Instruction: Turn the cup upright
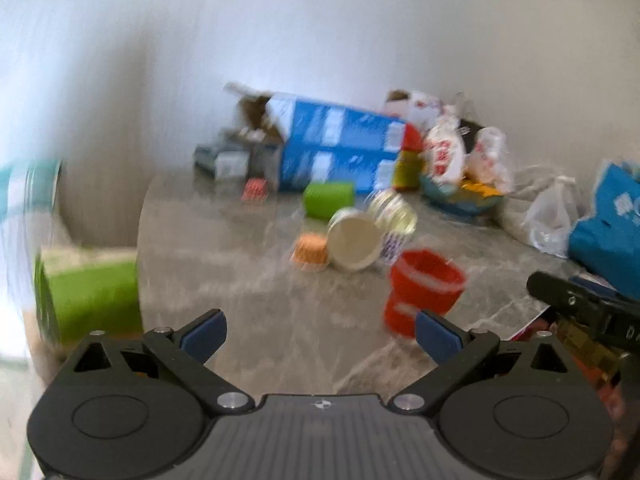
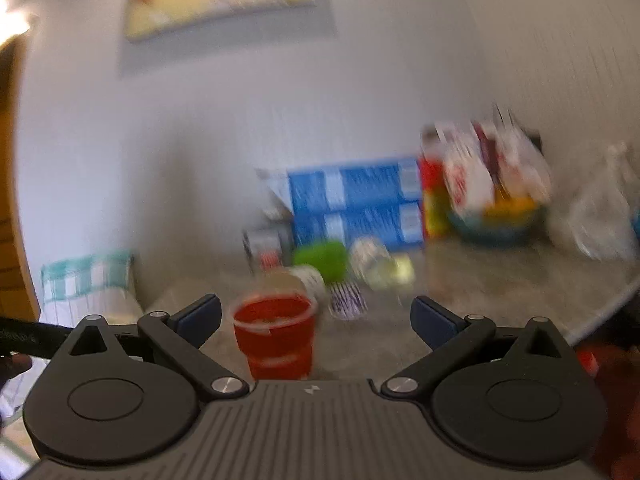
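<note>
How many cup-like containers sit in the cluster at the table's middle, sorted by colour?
Red: 1, the red cup, upright with its mouth up.
Green: 1, the green cup, lying on its side.
Orange: 1, the small orange cup.
White: 1, the white tub, tipped on its side.
Clear: 1, the clear jar, tipped over.
Total: 5

Glossy marble-look table (image 1: 248, 296) under a clutter of plastic and cardboard

Smooth red plastic cup (image 2: 274, 332); matt black plastic gripper arms with silvery metal rivets (image 1: 232, 400); printed blue cardboard box (image 1: 340, 148); thin crinkled plastic bag (image 1: 552, 216).
</note>
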Demonstrator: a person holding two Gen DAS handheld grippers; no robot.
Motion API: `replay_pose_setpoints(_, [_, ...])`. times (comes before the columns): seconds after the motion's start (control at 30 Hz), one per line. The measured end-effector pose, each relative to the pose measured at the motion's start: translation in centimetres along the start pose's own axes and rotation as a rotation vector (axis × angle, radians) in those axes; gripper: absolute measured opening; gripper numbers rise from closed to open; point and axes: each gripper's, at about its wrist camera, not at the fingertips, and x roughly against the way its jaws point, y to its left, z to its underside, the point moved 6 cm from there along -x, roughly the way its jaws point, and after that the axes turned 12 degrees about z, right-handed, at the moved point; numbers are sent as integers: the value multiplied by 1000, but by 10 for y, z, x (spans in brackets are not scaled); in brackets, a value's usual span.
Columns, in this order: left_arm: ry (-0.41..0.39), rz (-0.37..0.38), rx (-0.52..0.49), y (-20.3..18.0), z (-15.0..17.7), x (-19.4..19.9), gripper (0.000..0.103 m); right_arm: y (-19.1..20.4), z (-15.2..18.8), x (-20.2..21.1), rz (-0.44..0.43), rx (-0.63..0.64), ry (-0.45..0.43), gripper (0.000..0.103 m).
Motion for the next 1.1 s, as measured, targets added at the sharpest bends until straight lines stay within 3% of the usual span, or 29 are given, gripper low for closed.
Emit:
replay_pose_setpoints(0.07, [-21, 3, -37, -11, -12, 8, 101, -3, -11, 7, 49, 0, 91, 102])
replay_pose_setpoints(0.17, [-14, 4, -65, -25, -24, 14, 101, -4, -22, 21, 69, -9, 148, 102])
replay_pose_setpoints(0.33, [-10, 46, -79, -41, -31, 16, 101, 2, -27, 31, 41, 13, 175, 102])
replay_pose_setpoints(1.1, [14, 13, -66, -37, -24, 11, 101, -9, -22, 24, 47, 15, 219, 102])
